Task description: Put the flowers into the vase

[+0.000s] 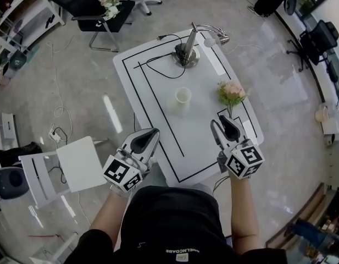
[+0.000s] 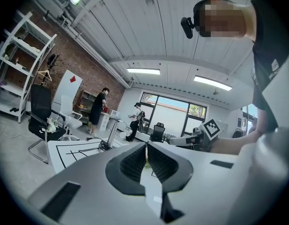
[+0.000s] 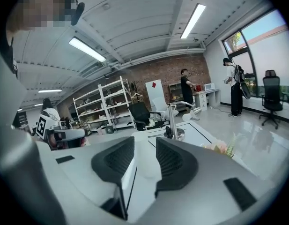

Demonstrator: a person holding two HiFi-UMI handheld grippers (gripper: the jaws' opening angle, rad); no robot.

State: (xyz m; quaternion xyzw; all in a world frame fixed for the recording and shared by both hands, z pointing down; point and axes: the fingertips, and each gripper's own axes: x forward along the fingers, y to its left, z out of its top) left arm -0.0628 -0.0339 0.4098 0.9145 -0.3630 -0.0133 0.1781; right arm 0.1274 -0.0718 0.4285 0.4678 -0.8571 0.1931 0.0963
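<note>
White bench (image 1: 199, 133), lined in black, stands on a glossy grey floor (image 1: 76, 92) among office chairs (image 1: 98, 10) and shelving (image 1: 15, 15); pink flowers (image 1: 231, 92) lie near its right edge, apart from the pale vase (image 1: 183, 96); left gripper (image 1: 153, 133) jaws pressed together, right gripper (image 1: 223, 121) jaws slightly spread, empty.

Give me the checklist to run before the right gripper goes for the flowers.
1. Right gripper ready to take a stem: ok, jaws apart, nothing between them.
2. Left gripper free: ok, jaws together, empty.
3. Flowers within easy approach: ok, on the table just ahead of the right gripper, nothing in between.
4. Vase ready to receive: ok, upright, mouth open, nothing in it.
5. Lamp cord out of the way: ok, it lies beyond the vase.
6. Stem tangled or loose: cannot tell.
</note>
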